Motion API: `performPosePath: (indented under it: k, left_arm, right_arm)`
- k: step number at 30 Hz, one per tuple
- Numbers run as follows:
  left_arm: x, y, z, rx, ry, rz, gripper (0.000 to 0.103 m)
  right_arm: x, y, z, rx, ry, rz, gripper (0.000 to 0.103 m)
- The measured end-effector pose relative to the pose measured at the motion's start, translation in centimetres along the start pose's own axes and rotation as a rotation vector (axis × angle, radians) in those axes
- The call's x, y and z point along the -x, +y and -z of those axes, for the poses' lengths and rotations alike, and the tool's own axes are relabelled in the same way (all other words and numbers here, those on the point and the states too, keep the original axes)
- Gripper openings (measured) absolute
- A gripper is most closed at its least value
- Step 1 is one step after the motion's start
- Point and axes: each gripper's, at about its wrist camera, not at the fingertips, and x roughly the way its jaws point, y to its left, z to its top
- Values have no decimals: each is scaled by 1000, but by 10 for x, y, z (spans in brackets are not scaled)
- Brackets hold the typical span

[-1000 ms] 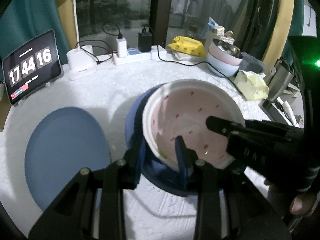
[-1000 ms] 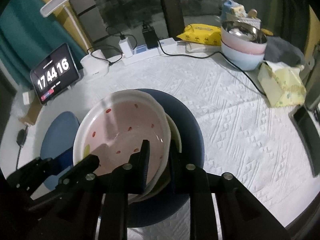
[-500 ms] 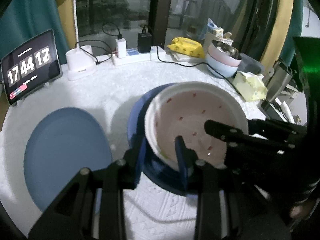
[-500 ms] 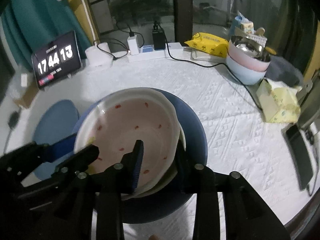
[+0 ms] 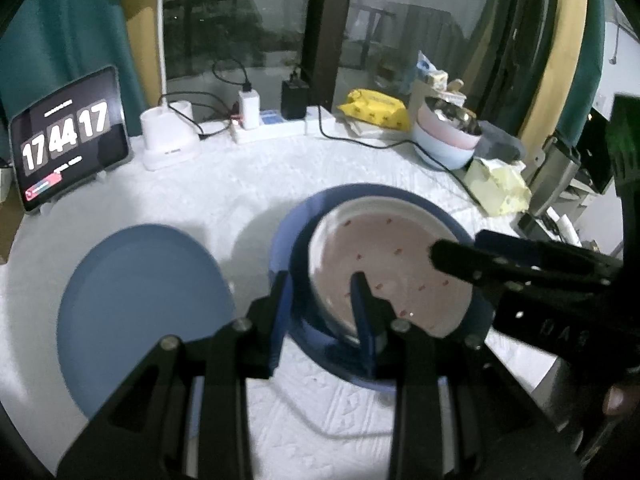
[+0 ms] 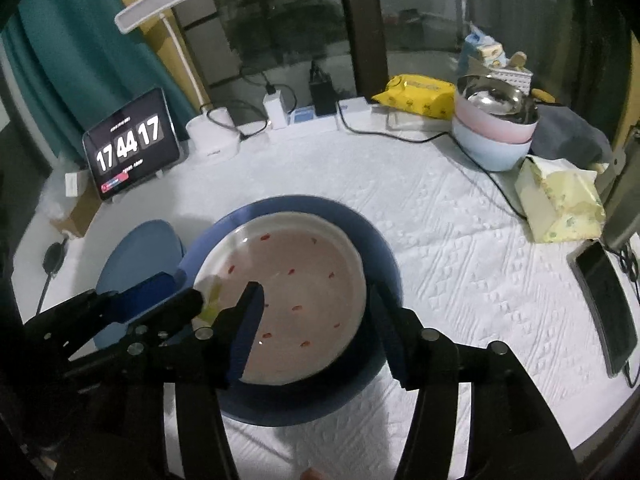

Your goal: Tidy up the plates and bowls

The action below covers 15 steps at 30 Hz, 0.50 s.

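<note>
Looking from the left wrist, the left gripper (image 5: 320,300) has its fingers clenched on the near-left rim of the pink dotted plate (image 5: 384,264), steadying it inside the dark blue plate (image 5: 288,240) on the counter (image 5: 224,200). From the right wrist, the right gripper (image 6: 316,320) is opening, with the plate's near-right rim between its fingers and no pad pressing on it, probably to leave it stacked.

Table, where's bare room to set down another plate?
Bare tablecloth lies right of the dark blue plate, short of the tissue pack and phone, and behind it before the power strip. The back right rim by the stacked bowls is crowded.
</note>
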Motion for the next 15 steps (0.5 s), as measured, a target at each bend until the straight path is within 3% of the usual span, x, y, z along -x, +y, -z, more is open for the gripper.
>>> performPosePath:
  k: [9, 15]
  left_arm:
    - [13, 30, -3, 63, -40, -52, 32]
    - [7, 35, -1, 70, -25, -64, 32]
  right_arm:
    - [11, -32, -4, -55, -50, 18, 58]
    - [9, -49, -1, -65, -55, 31, 58]
